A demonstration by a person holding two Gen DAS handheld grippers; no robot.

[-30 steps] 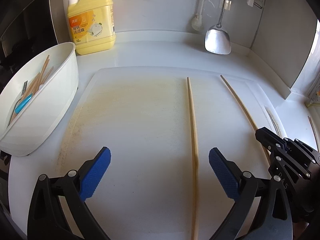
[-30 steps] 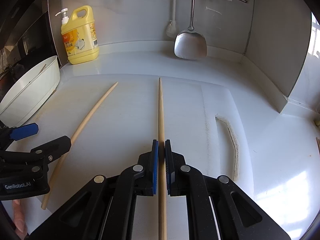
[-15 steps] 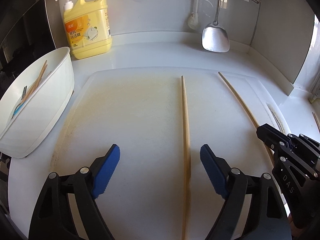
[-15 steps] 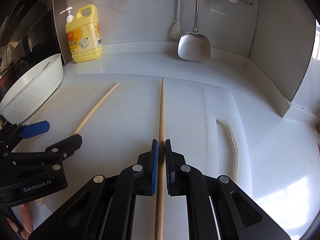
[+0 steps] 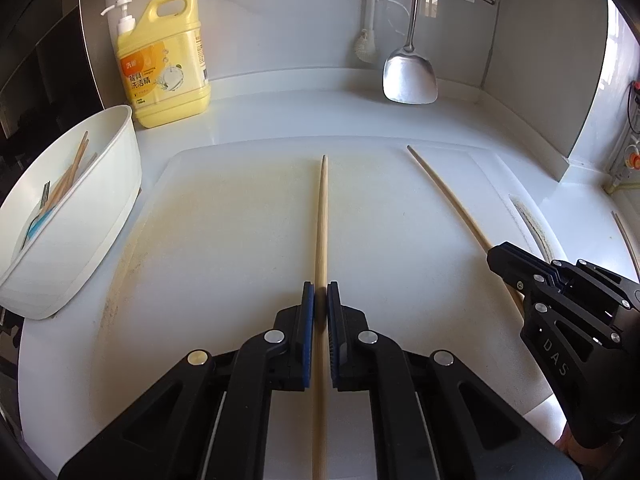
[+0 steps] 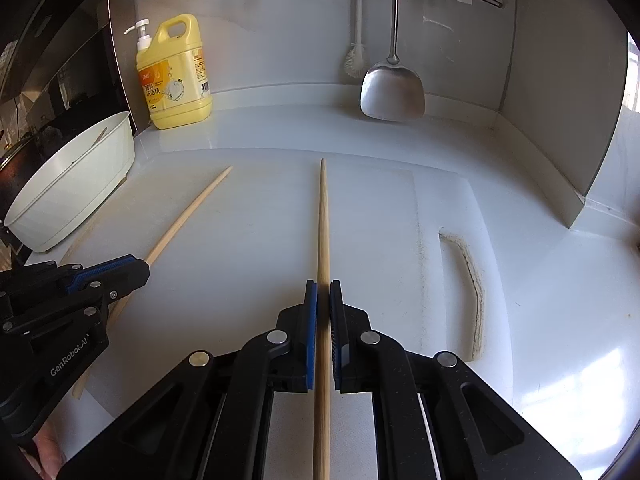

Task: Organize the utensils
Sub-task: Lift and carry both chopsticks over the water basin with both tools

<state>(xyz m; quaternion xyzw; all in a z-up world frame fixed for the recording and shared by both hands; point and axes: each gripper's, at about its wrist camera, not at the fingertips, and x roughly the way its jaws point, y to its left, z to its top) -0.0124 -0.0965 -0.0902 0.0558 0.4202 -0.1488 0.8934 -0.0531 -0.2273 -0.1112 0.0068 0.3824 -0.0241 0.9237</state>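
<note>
Chopsticks, one in each gripper: the left gripper [image 5: 320, 300] is clamped on the left chopstick [image 5: 322, 216], the right gripper [image 6: 323, 300] pinches the right chopstick [image 6: 322, 216]. Both sticks run lengthwise along the fingers, tips toward the cutting board's [image 5: 224, 240] far edge. Off the board's left edge sits the white utensil tub [image 5: 120, 184], nearer the left gripper, so I'd expect that stick goes in first.

- My left gripper [image 5: 321, 304] and right gripper [image 6: 323, 300]: matt black plastic, ribbed blue pads [image 5: 307, 320].
- The chopstick [image 5: 322, 216] I pinch on the left: pale, smooth wood; the other chopstick [image 6: 322, 224] likewise.
- Cutting board [image 5: 224, 240]: white plastic, stained yellowish.
- Basin [image 5: 100, 200]: smooth white plastic.
- Spatula [image 5: 410, 80]: shiny metal.
- Detergent bottle [image 5: 168, 68]: glossy yellow plastic.
</note>
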